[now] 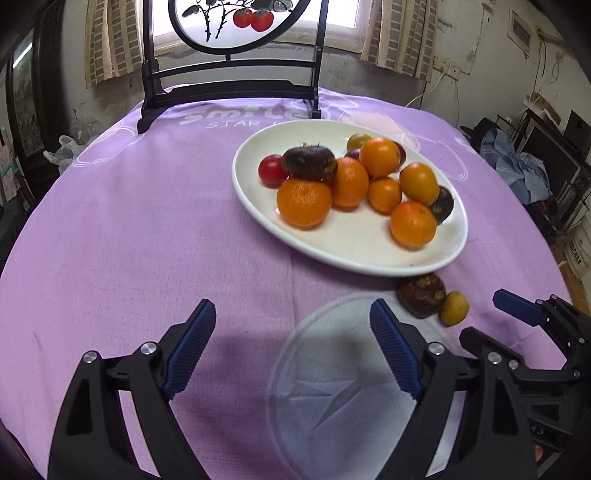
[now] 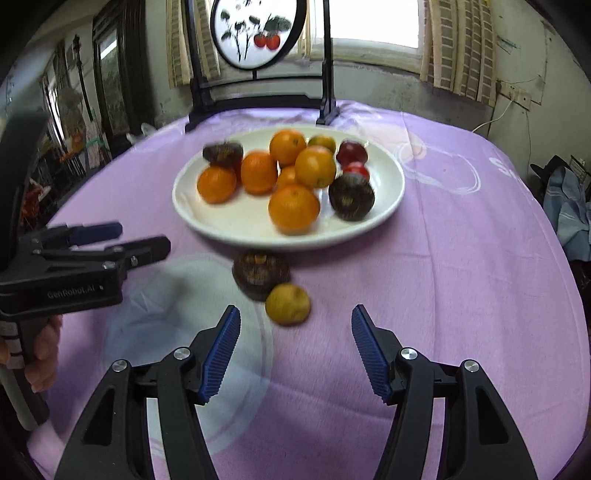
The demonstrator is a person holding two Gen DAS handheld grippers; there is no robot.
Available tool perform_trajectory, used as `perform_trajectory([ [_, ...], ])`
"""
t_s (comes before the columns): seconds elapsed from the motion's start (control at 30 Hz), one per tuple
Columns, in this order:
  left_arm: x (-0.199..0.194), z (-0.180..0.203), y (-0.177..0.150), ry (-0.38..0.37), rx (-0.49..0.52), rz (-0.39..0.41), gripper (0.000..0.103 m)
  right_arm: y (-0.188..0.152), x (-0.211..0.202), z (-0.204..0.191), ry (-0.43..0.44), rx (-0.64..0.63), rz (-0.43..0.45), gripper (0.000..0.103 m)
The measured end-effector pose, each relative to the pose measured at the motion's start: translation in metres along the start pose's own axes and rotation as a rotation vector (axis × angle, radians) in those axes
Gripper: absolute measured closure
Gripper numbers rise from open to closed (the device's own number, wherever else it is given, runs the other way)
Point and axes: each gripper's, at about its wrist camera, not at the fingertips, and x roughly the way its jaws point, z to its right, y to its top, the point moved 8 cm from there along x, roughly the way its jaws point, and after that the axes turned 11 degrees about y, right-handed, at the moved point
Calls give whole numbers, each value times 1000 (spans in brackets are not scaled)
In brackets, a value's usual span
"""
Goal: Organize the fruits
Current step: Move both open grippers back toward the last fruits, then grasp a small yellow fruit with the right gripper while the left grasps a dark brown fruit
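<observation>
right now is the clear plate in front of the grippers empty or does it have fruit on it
Empty. The clear plate shows only purple cloth through it; the dark fruit and yellow fruit lie on the cloth beside its rim.

Plate fruit (image 2: 293, 208) motion-blurred; round screen (image 1: 240, 22) top cut off.

My left gripper (image 1: 291, 325) has two black plastic fingers, each faced with a ribbed blue pad (image 1: 192, 345) and pinned to its linkage by round silver screws. My right gripper (image 2: 295, 332) is of the same build: black triangulated arms with cut-out windows, blue ribbed pads, silver pivot screws. From the right wrist, the left unit's black body bears white lettering, "GenRobot.AI".
</observation>
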Motion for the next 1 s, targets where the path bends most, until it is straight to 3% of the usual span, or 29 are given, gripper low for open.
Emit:
perform_trajectory([
  [0.13,2,1,-3,-7,16,-2,20,-10,17,0,-28,-26,-71,45],
  [0.33,7,-1,-3,-28,10,-24,20,2,30,3,-16,-20,-68,48],
  [0.43,9,-2,-4,-37,5,-35,20,5,31,0,7,-26,-65,63],
  [0.47,9,-1,-4,-36,5,-37,20,5,30,-1,5,-30,-62,73],
  [0.73,8,14,-12,-53,31,-52,19,4,7,11,12,42,-22,74],
  [0.83,5,32,-18,-88,52,-79,19,5,-7,19,12,69,5,74],
  [1.0,4,64,-21,-81,111,-72,19,9,-26,34,9,100,49,74],
])
